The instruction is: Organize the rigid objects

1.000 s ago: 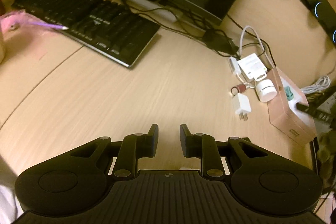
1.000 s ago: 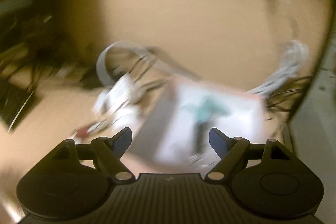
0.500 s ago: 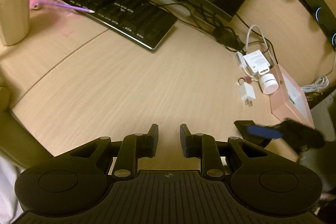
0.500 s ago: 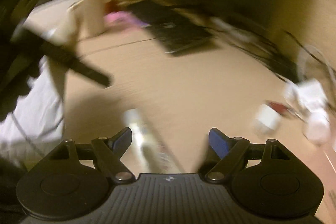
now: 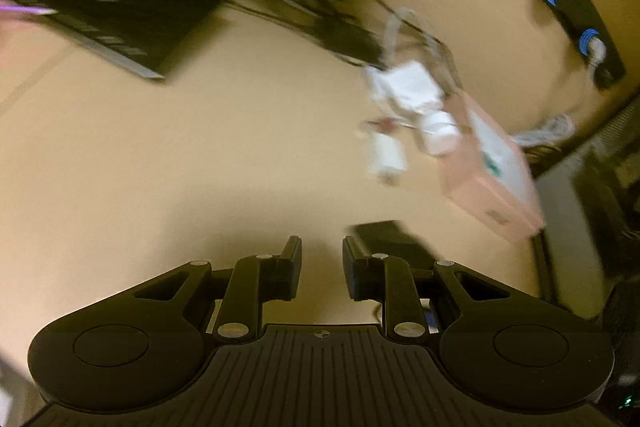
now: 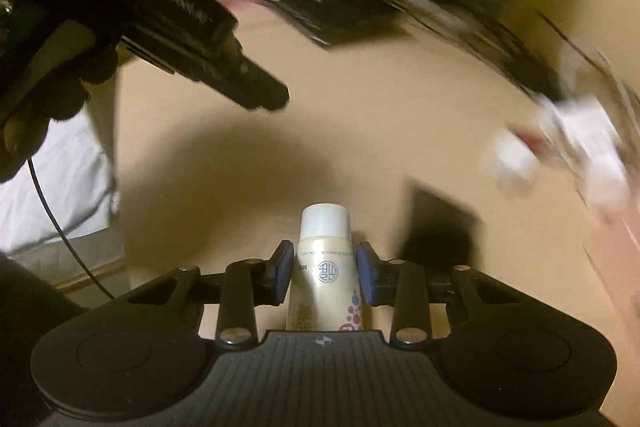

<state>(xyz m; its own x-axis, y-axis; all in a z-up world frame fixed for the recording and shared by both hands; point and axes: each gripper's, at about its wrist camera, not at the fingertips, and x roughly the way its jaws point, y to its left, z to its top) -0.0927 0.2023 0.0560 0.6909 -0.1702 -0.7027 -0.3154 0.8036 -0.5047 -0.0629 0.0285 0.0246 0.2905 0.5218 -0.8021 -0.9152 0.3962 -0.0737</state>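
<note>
Closing, right wrist view: the right gripper [image 6: 323, 277] stood wide a second ago with no bottle between its blue pads; now its jaws are closing on a small bottle [image 6: 326, 267], which sits between the fingertips with at most a sliver of gap on either side.
Meaning for the task: judged from this, the first rigid object is being picked up and has yet to be carried to a place.
Bottle: cylindrical, pale glossy body with a round printed emblem and coloured dots, matte white cap pointing away from the camera, lying over the desk [image 6: 360, 131].
Other gripper seen from here: a black hand-held tool [image 6: 180, 39] reaches in from upper left above the desk.
Desk: smooth light wood-grain surface, heavily shadowed under the tools.

Left wrist view, change: the picture has gone blurred since a second ago, and a dark flat object [image 5: 390, 237] now lies just beyond the right fingertip.
Left gripper [image 5: 322, 259]: narrowly parted, nothing between the fingertips, as it was before.
Clutter: white plastic chargers [image 5: 404, 89] and a pink cardboard box [image 5: 492, 179] at right; a black keyboard [image 5: 108, 15] at upper left.
</note>
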